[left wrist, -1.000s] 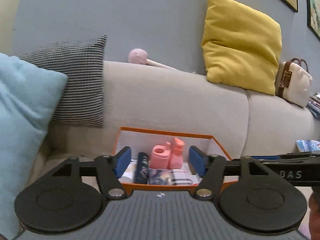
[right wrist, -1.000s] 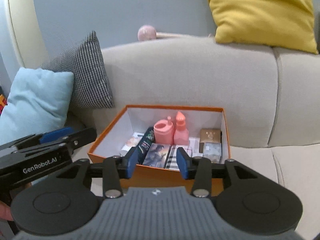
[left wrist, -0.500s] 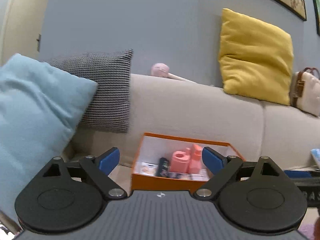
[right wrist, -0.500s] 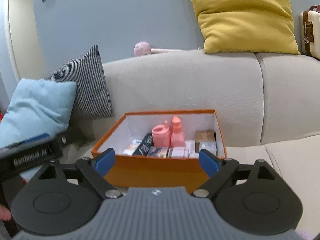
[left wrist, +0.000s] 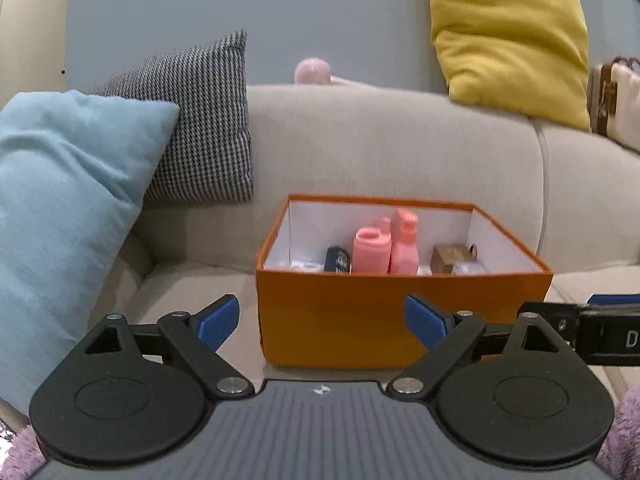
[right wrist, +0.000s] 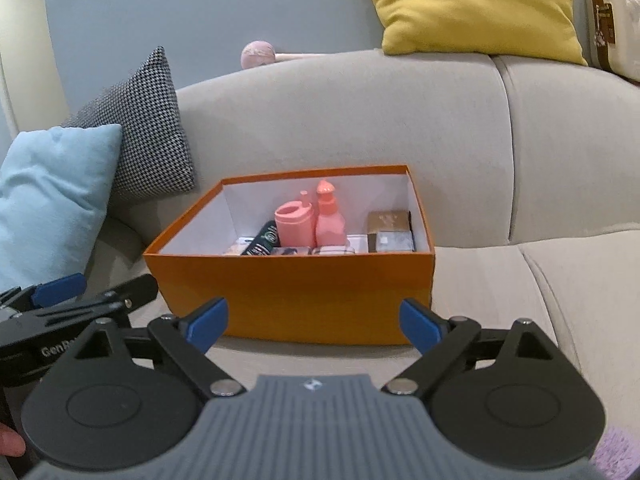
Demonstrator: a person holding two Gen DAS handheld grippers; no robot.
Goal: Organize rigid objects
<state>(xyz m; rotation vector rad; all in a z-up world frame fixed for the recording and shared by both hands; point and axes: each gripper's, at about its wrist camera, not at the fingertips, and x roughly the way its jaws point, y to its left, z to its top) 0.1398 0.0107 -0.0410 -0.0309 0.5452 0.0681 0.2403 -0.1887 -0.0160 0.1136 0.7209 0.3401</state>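
Note:
An orange box (left wrist: 340, 320) (right wrist: 296, 292) with a white inside sits on the beige sofa seat. In it stand a pink holder (left wrist: 372, 250) (right wrist: 294, 226) and a pink pump bottle (left wrist: 404, 248) (right wrist: 330, 216), with a dark tube (right wrist: 264, 238), a gold box (right wrist: 388, 222) and small flat packs beside them. My left gripper (left wrist: 322, 320) is open and empty in front of the box. My right gripper (right wrist: 314, 322) is open and empty, also short of the box's front wall. The left gripper shows at the left of the right wrist view (right wrist: 60, 300).
A light blue cushion (left wrist: 60, 208) and a houndstooth cushion (left wrist: 200, 120) lean at the left. A yellow cushion (right wrist: 472, 4) and a cream bag (right wrist: 612, 20) rest on the sofa back (right wrist: 360, 112). A pink ball-ended stick (right wrist: 258, 54) lies on the backrest.
Both grippers have opened wide and pulled back from over the box, so the box now sits farther ahead. The things in the box have not moved.

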